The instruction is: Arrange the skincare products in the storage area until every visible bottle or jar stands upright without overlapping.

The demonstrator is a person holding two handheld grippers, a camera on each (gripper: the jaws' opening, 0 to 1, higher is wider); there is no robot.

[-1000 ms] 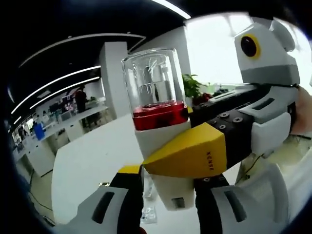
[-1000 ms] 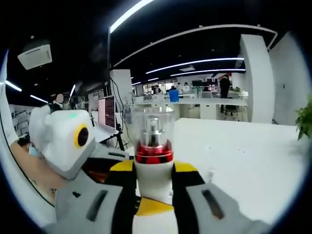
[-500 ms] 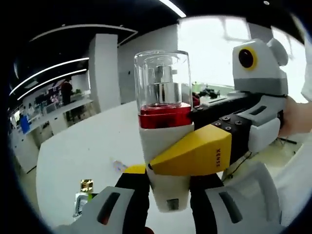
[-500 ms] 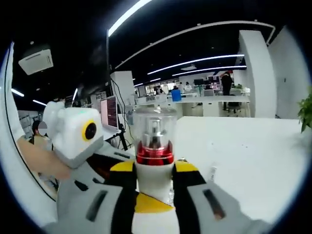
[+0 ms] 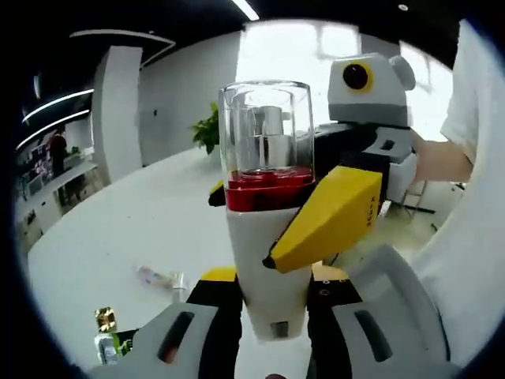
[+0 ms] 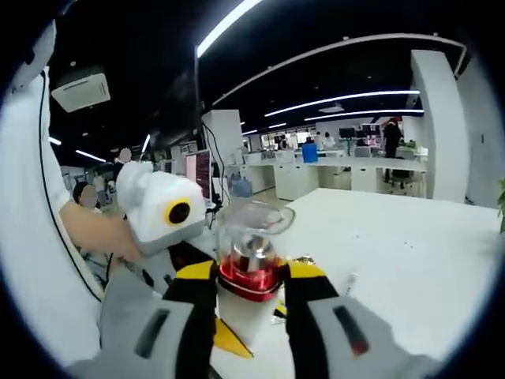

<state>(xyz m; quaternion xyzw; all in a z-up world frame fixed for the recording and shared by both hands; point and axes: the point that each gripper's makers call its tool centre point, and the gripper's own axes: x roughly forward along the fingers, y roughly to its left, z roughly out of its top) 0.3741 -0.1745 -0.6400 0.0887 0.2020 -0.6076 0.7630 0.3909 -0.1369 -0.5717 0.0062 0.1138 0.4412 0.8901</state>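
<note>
A skincare bottle (image 5: 268, 237) with a white body, a red band and a clear cap is held up in the air, above the white table (image 5: 118, 229). My left gripper (image 5: 272, 280) is shut on its lower body. From the right, a yellow finger (image 5: 331, 217) of my right gripper lies slanted across the bottle's side. In the right gripper view the same bottle (image 6: 252, 264) leans towards the camera, and my right gripper (image 6: 252, 276) is shut on it at the red band. The left gripper's yellow fingertip (image 6: 230, 339) shows under the bottle.
On the table below stand a small gold-capped bottle (image 5: 105, 338) and a thin tube (image 5: 158, 276) lying flat. Another small tube (image 6: 347, 283) lies on the table (image 6: 394, 237). A person's white sleeve (image 6: 35, 237) is at the left, and desks stand far behind.
Both hands have swung round with the bottle, so the backgrounds shifted. The right gripper's finger now slants more steeply across the bottle. In the right gripper view the bottle has tipped from upright to leaning.
</note>
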